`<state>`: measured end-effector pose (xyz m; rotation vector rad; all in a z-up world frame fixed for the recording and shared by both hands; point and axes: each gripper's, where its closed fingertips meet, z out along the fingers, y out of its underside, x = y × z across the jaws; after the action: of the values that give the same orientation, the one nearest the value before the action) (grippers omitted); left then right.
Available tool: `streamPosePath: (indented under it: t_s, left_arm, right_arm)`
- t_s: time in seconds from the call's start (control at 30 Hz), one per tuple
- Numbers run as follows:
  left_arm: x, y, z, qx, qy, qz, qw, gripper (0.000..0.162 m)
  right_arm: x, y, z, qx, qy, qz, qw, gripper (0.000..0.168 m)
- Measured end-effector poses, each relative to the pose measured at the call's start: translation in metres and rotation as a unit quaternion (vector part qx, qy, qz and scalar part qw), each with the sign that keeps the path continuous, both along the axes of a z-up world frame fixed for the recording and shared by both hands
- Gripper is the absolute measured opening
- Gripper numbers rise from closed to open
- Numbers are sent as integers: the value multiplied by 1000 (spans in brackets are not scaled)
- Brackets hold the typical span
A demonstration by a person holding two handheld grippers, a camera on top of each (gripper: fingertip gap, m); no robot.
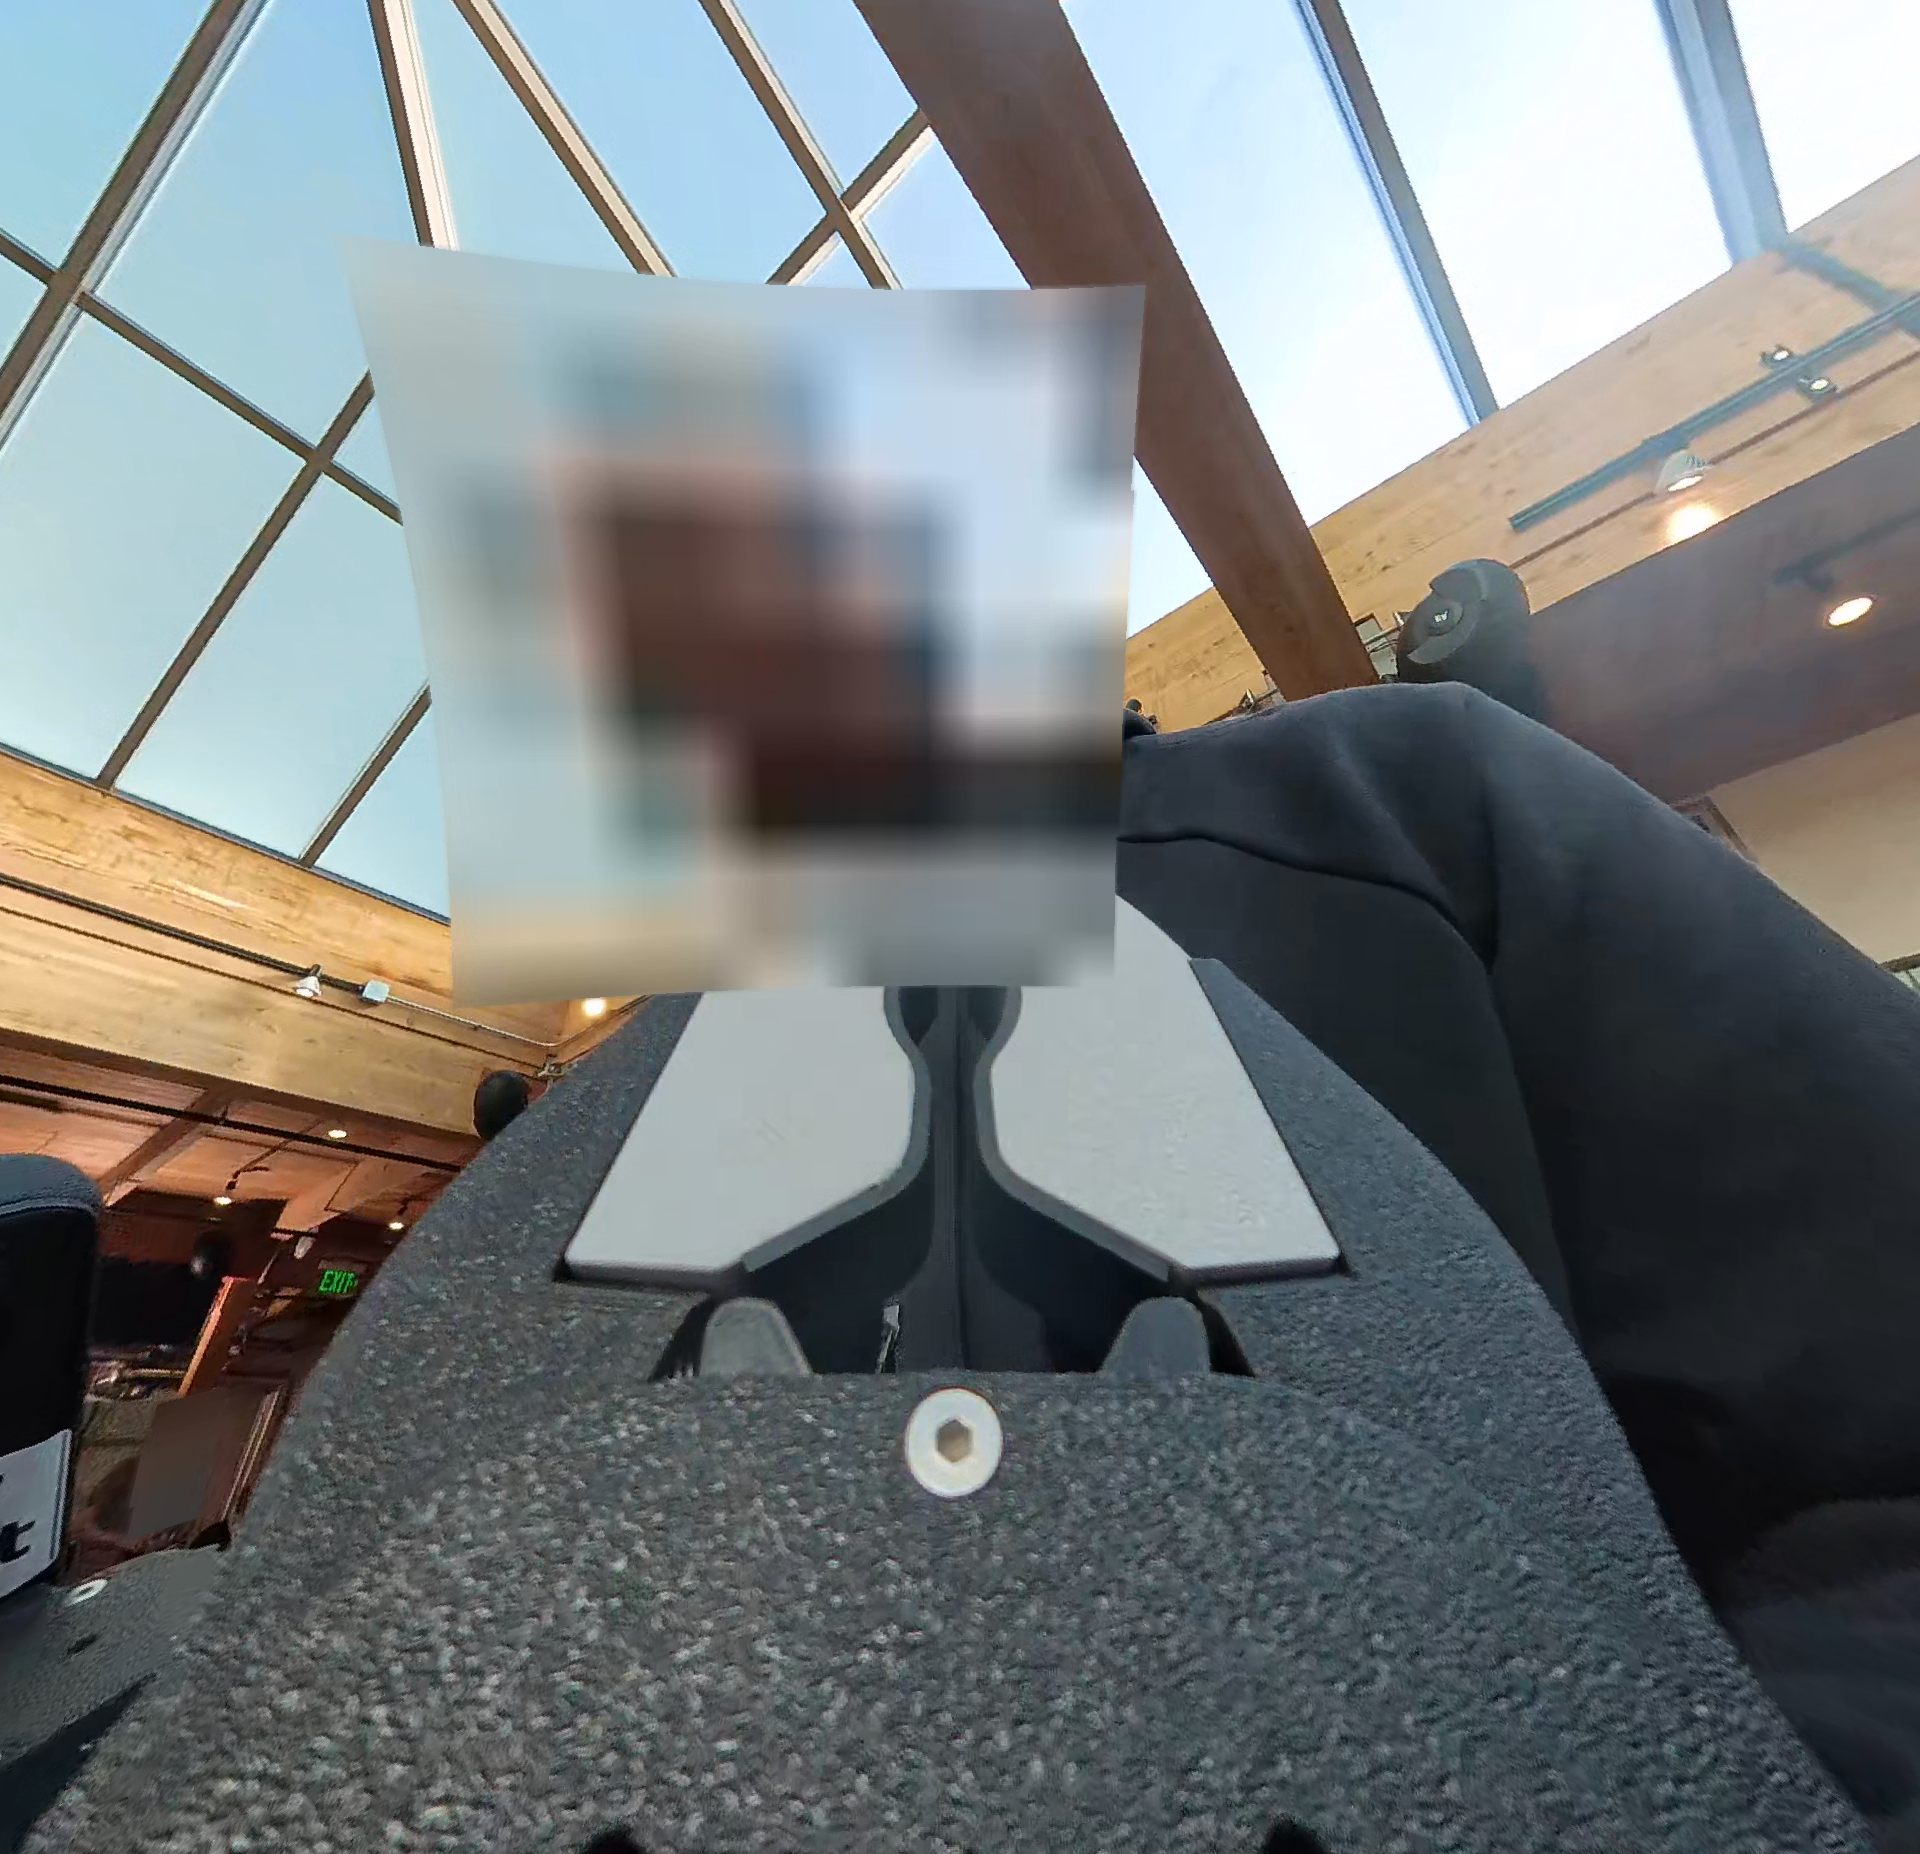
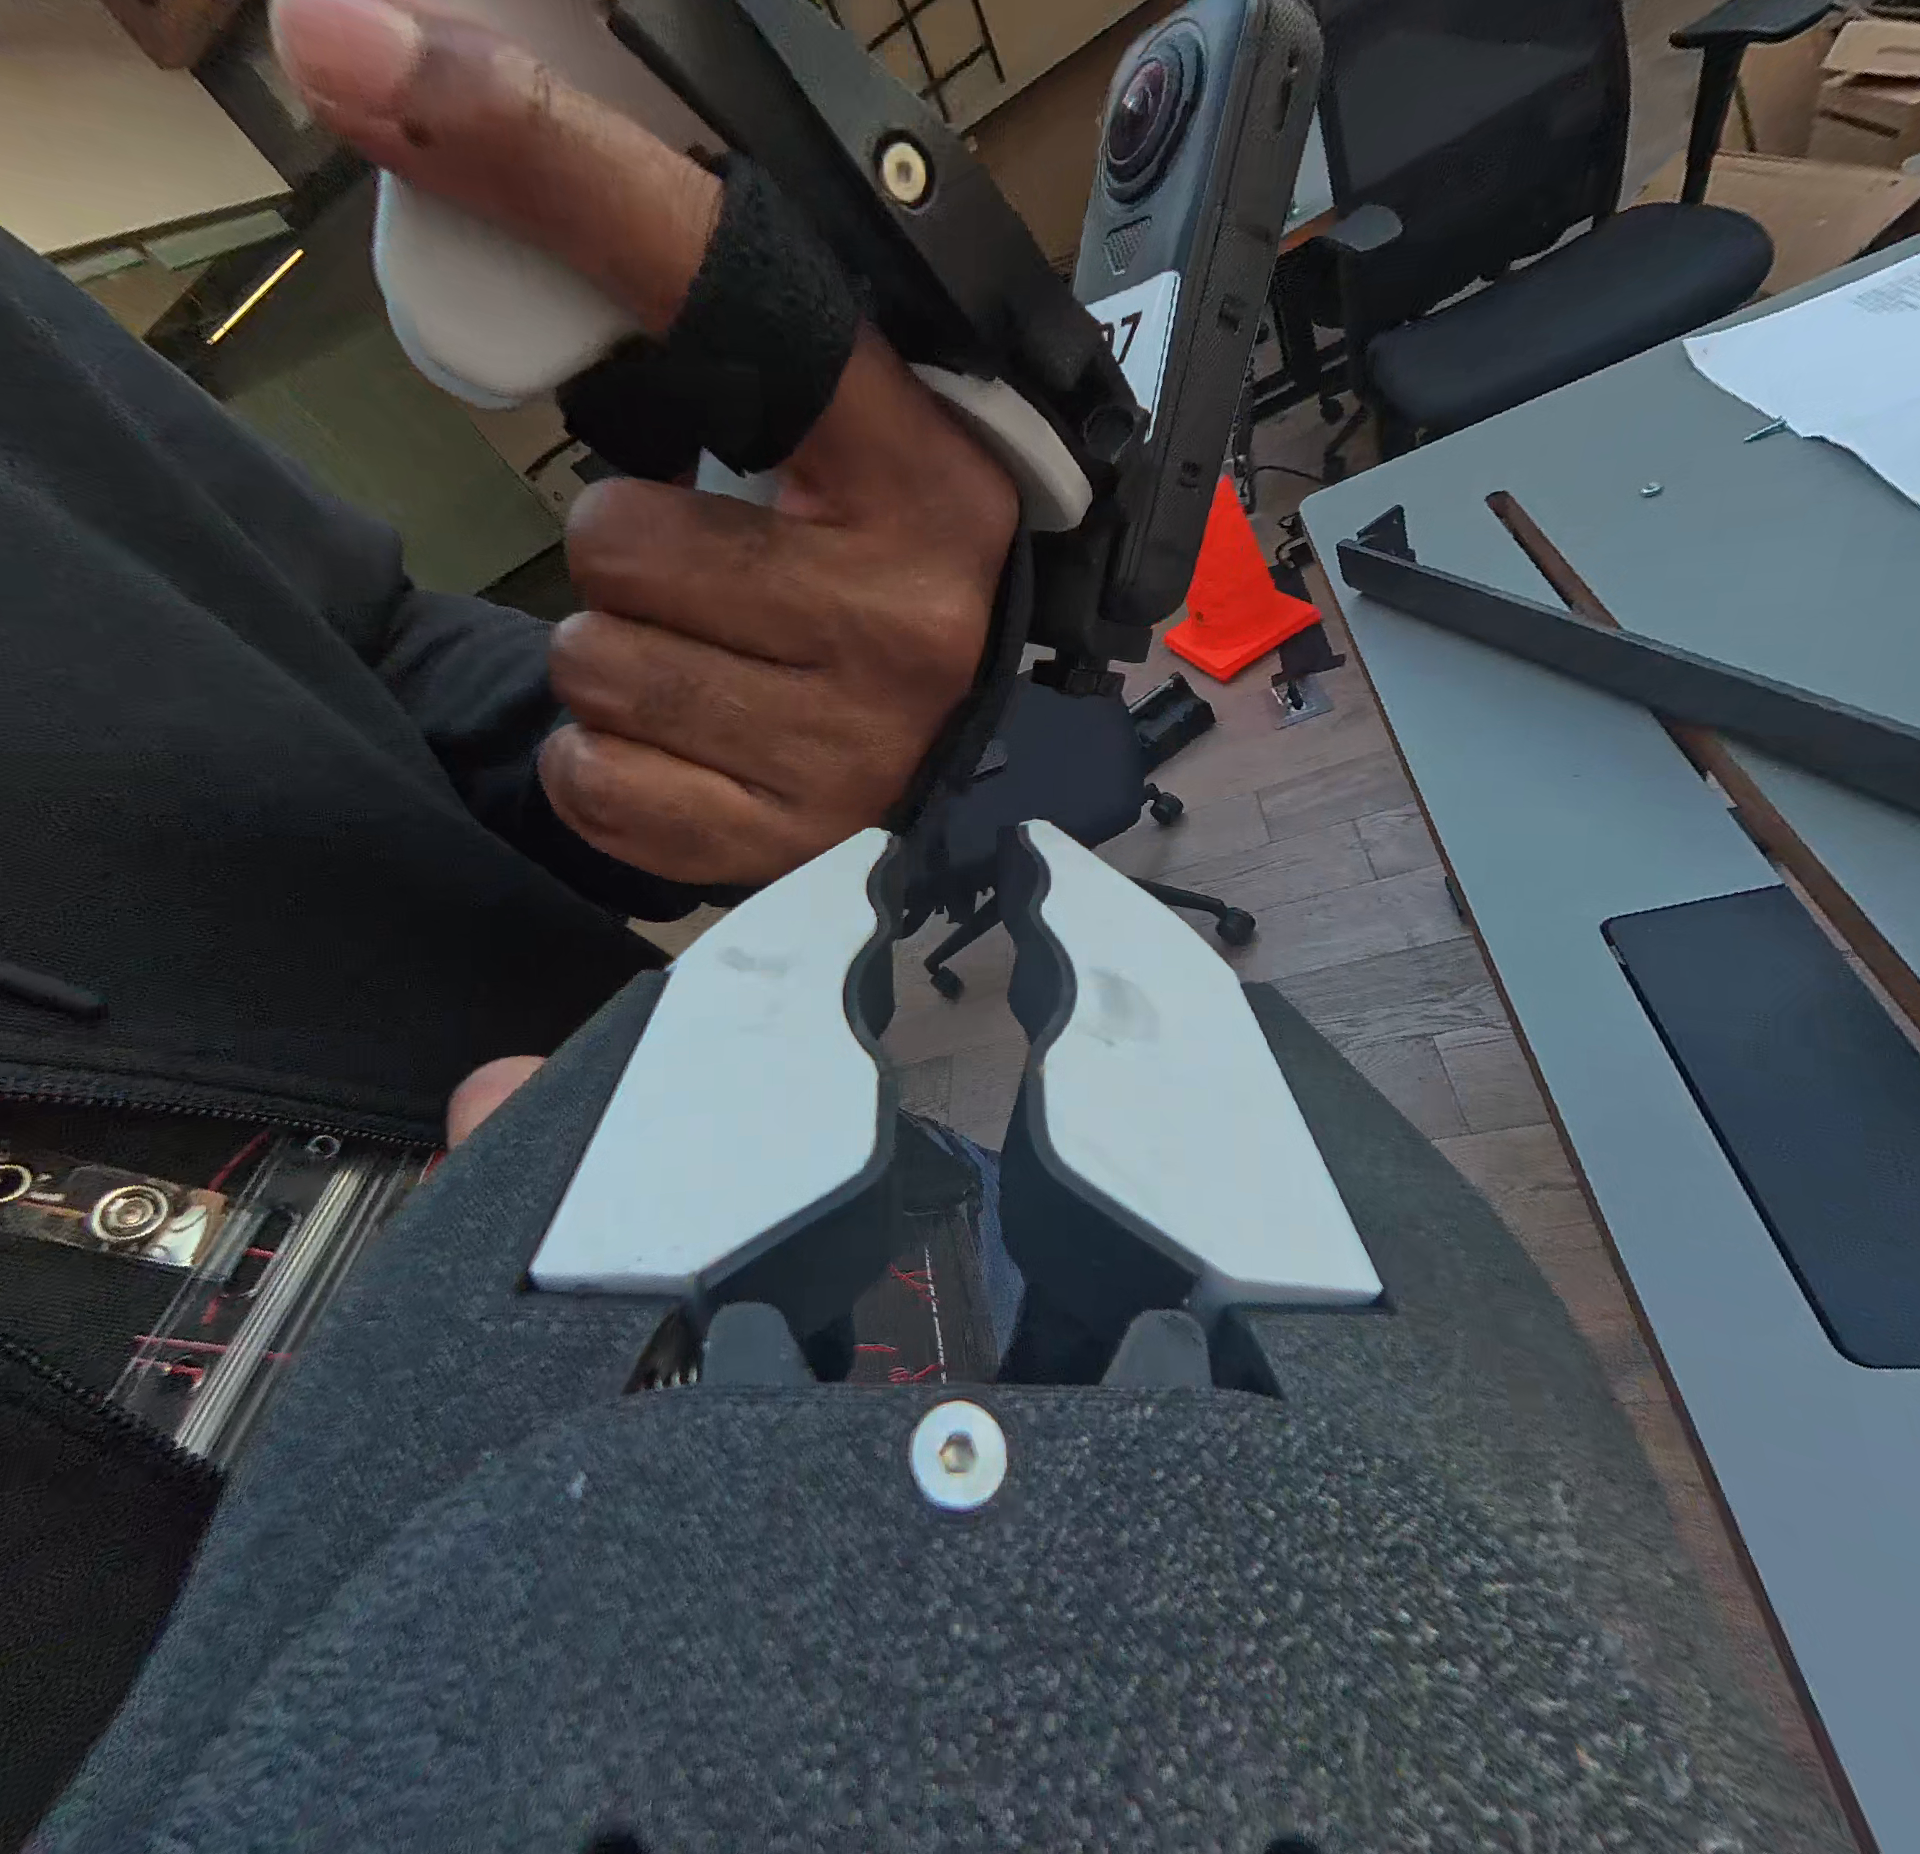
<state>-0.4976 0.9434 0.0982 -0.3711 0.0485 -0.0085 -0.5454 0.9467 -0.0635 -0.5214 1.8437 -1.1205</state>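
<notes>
The jaws of the left gripper [image 1: 956, 1020] are pressing together along their midline with nothing showing between them, though their very tips are lying behind a blurred patch. The jaws of the right gripper [image 2: 958, 854] are standing a little apart, pinching nothing, with only floor and a chair base showing through the gap.

The left gripper is pointing up toward a glass roof [image 1: 208, 454] and one slanting wooden beam [image 1: 1091, 277], with a dark sleeve [image 1: 1455, 973] lying at its right. In the right wrist view, one hand [image 2: 769, 651] is gripping the other gripper's handle just beyond the right gripper's tips, with one camera [image 2: 1174, 246] mounted beside it.

To the right, the grey desk [image 2: 1538, 869] is carrying one black bar [image 2: 1621, 651], one thin brown rod [image 2: 1766, 828], one white sheet of paper [image 2: 1829, 370] and one dark pad [image 2: 1787, 1098]. Neither gripper is touching any of them. Farther off, one orange cone [image 2: 1236, 599] is sitting on the floor, and at least two office chairs [image 2: 1538, 287] are standing beyond it.
</notes>
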Motion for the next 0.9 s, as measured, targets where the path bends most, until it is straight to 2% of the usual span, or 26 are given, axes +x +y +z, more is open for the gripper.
streamPosePath:
  t_s: [0.27,0.47,0.73,0.9]
  left_arm:
    - [-1,14,4,-29,9,-10,999,0]
    - [8,18,5,-45,8,-13,999,0]
    - [30,12,14,-17,21,-3,1000,0]
    - [51,24,27,-21,52,25,998,0]
  right_arm:
    - [0,-1,9,41,-36,39,998,18]
    - [12,-2,6,58,-9,58,997,16]
    - [44,-3,6,89,11,100,991,7]
    - [63,0,7,128,-42,130,982,13]
